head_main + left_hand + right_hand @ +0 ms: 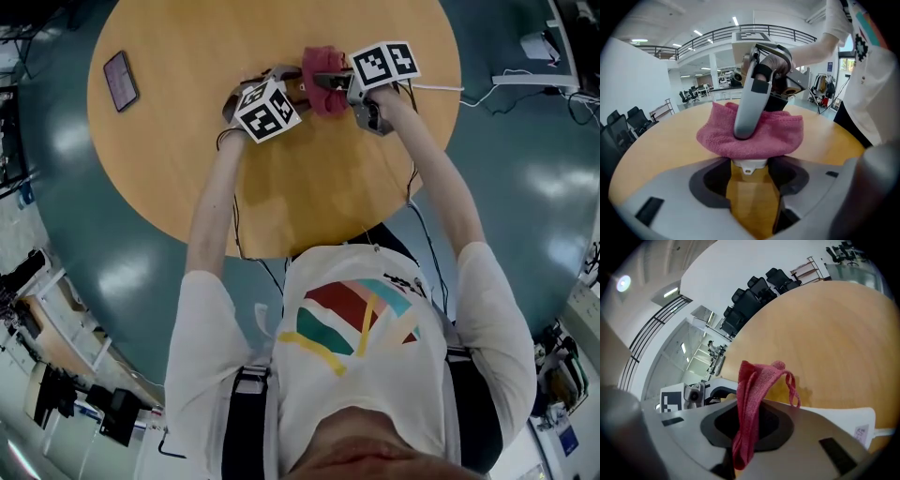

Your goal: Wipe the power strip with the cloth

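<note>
Cloth [754, 136], pink terry, bunched over white plastic strip [749, 165] on round wood table [281, 187]. Right gripper [749, 404] clenched on cloth fold, pressing it down onto strip. Left gripper [751, 187] jaws apart, strip's end between tips. Strip label print too small to read. Phone [121, 80] well apart, near table edge.

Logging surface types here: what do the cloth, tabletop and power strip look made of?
Cloth: pink terry or microfibre, judging by its fuzzy nap.
Tabletop: wood or wood-look laminate, smooth satin finish with faint grain.
Power strip: probably white plastic, smooth matte casing.
</note>
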`<action>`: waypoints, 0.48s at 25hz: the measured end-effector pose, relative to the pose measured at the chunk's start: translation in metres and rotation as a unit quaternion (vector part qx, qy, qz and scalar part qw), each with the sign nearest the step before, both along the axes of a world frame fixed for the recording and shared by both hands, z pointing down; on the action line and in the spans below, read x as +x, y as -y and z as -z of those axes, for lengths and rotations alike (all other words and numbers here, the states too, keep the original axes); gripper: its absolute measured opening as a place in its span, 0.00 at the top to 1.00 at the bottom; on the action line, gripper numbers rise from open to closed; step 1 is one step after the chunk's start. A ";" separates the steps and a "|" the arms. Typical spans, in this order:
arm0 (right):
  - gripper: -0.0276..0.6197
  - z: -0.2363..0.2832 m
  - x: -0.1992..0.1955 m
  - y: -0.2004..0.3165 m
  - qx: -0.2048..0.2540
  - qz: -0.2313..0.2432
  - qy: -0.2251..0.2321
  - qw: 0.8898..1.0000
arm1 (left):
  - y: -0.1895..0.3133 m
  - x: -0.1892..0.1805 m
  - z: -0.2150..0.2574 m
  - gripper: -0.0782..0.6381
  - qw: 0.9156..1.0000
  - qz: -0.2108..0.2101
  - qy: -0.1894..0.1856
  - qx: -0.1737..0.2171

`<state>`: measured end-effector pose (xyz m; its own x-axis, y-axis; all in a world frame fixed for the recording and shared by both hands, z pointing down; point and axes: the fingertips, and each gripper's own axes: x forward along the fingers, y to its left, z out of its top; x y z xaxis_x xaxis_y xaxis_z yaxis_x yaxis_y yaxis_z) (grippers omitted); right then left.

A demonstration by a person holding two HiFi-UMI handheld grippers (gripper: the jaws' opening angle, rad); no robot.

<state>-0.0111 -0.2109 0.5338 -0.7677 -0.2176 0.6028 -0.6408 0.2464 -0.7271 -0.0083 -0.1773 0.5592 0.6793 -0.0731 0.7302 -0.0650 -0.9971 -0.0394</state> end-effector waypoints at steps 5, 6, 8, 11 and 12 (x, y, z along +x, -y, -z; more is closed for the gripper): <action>0.90 -0.002 0.000 0.002 0.010 0.008 -0.012 1.000 | 0.001 -0.004 -0.001 0.49 1.000 0.001 0.004 0.001; 0.90 -0.003 0.003 0.002 0.015 0.011 -0.019 1.000 | 0.000 -0.003 -0.002 0.49 1.000 0.000 0.004 0.001; 0.90 -0.006 0.009 0.001 0.023 0.017 -0.037 0.999 | -0.001 -0.003 -0.003 0.49 1.000 -0.001 0.004 0.001; 0.90 -0.005 0.021 -0.003 0.035 0.030 -0.064 0.997 | -0.001 -0.005 -0.003 0.49 1.000 0.000 0.004 0.000; 0.90 -0.004 0.026 -0.003 0.039 0.034 -0.073 0.996 | -0.001 -0.005 -0.003 0.49 1.000 0.001 0.005 0.000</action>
